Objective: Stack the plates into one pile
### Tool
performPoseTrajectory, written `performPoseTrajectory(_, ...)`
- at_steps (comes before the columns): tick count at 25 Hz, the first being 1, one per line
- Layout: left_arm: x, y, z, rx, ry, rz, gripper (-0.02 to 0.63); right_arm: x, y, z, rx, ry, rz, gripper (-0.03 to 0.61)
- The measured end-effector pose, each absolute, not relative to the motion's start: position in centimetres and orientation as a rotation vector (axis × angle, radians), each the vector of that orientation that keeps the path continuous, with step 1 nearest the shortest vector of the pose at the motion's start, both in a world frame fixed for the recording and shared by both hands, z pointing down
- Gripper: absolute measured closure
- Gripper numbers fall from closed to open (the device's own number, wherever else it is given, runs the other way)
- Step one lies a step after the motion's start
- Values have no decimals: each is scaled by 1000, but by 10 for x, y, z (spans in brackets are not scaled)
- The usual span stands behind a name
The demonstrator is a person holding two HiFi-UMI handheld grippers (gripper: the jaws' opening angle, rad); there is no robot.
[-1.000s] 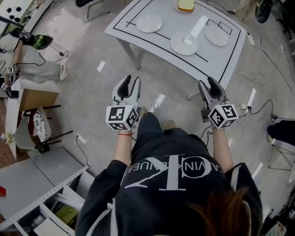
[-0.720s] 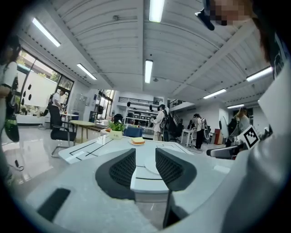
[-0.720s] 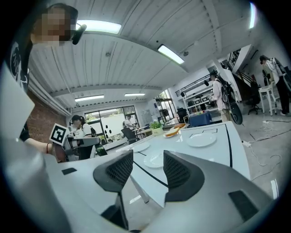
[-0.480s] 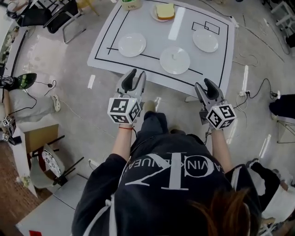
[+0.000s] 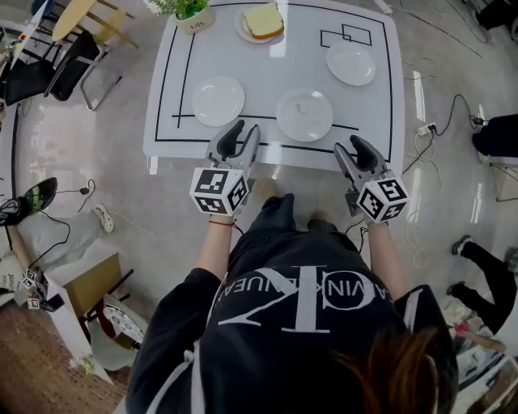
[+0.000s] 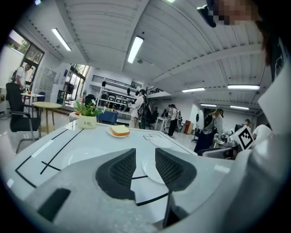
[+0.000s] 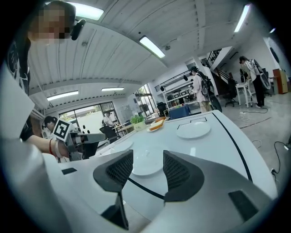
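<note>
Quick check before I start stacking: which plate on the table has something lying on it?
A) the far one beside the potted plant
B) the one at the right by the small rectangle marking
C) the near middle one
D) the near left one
A: the far plate beside the potted plant carries a slice of bread, while the near left plate, the near middle plate and the right plate are bare.

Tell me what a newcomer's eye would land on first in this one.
Three empty white plates lie apart on the black-lined white table: the left plate, the middle plate and the right plate. The left gripper and right gripper hover open and empty at its near edge. A bread slice sits at the far edge.
</note>
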State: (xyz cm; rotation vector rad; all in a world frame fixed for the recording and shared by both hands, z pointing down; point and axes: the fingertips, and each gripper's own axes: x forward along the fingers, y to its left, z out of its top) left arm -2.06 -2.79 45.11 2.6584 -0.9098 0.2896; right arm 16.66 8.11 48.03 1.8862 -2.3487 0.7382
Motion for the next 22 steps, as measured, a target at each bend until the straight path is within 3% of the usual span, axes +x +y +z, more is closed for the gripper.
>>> performPoseTrajectory(10,16,-44,483,2630,-585,381,472,166,59,492,2043,-2150,807,387)
performPoseTrajectory(22,47,-48,533,2388,-521,598,449,179,27,529,1877,-1984,1073,410)
